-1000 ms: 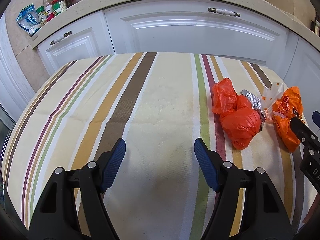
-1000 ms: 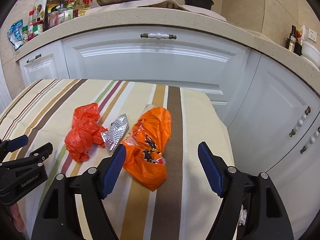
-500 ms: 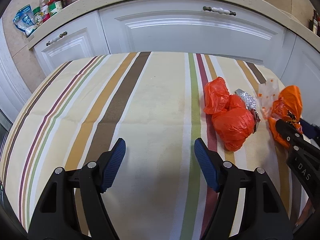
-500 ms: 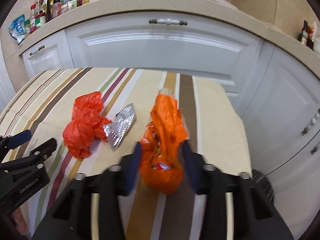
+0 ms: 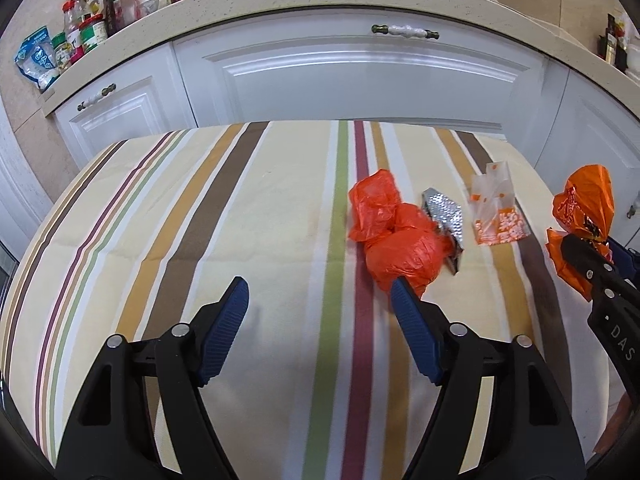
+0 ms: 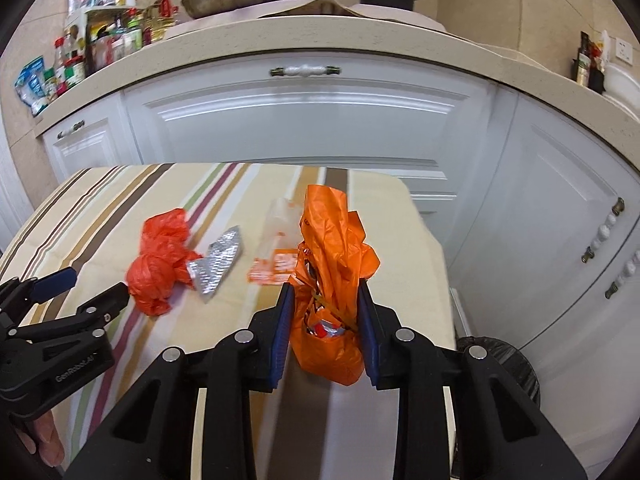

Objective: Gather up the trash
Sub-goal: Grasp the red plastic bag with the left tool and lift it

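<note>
My right gripper (image 6: 325, 308) is shut on an orange plastic bag of trash (image 6: 332, 248) and holds it lifted above the striped table (image 6: 120, 196); the bag also shows at the right edge of the left wrist view (image 5: 580, 220). A crumpled red-orange bag (image 5: 396, 236), a silver foil wrapper (image 5: 446, 216) and a clear packet with orange print (image 5: 498, 212) lie on the table. My left gripper (image 5: 318, 300) is open and empty, just left of the red-orange bag; its right fingertip (image 5: 402, 292) is close to it.
White cabinets (image 5: 360, 80) under a beige counter stand behind the table. Jars and bottles (image 5: 104, 8) crowd the counter's left end. A black-lined bin (image 6: 500, 364) sits on the floor right of the table, below the held bag.
My right gripper closed on the orange bag and lifted it off the table, uncovering the clear packet. My left gripper moved right, toward the red-orange bag.
</note>
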